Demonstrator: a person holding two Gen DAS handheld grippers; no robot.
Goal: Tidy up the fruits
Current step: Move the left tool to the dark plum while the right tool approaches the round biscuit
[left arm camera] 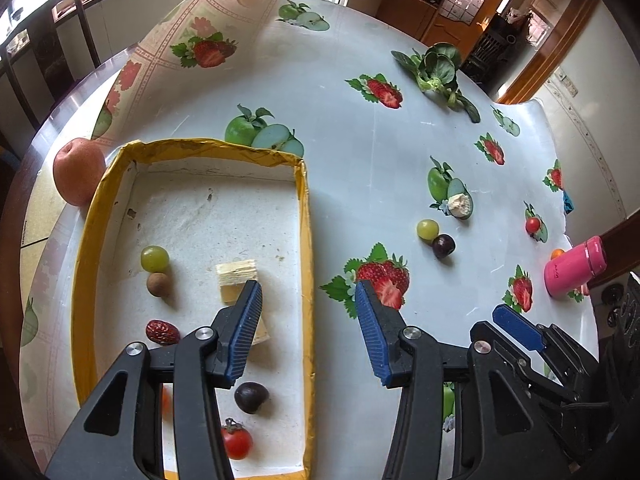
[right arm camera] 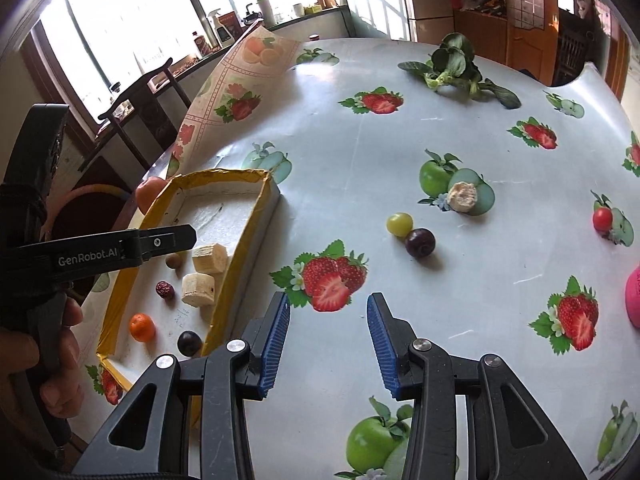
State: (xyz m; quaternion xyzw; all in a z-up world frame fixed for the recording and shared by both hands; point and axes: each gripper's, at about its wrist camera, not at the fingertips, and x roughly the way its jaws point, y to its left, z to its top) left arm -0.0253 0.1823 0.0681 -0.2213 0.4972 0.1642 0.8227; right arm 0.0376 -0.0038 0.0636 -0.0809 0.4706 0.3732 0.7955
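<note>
Most of the fruit is already in the shallow yellow-rimmed cardboard tray (left arm camera: 306,216) w/ white floor: a green grape (left arm camera: 154,258), small brown round fruit (left arm camera: 159,285) touching it, wrinkled red date (left arm camera: 162,332), two pale cut chunks (left arm camera: 236,278), a dark purple grape (left arm camera: 251,397), a red cherry tomato (left arm camera: 237,443) and, in the right wrist view, a small orange citrus (right arm camera: 142,327). Still loose on the fruit-print plastic tablecloth (left arm camera: 360,168): a second green grape (right arm camera: 399,224) touching a second dark purple grape (right arm camera: 419,242), a pale crumbly chunk (right arm camera: 462,197) just beyond them, and a second red cherry tomato (right arm camera: 602,219) well off to the right. A big reddish apple (left arm camera: 78,172) sits outside the tray against its far left corner.

My left gripper (left arm camera: 308,300) hangs over the tray's right wall, jaws about half apart, nothing between them; looks like a drop-off just done. My right gripper (right arm camera: 328,312) is over bare cloth btwn tray and the loose pair, jaws part open and empty.

I'd judge we're in the fetch step, more than halfway thru. Next move for the right side: go forward to the touching grapes, come down on one w/o knocking the other, since both will roll. Soft squeeze only.

Leafy greens (left arm camera: 438,70) and pink bottle (left arm camera: 574,266) stay out of it.
</note>
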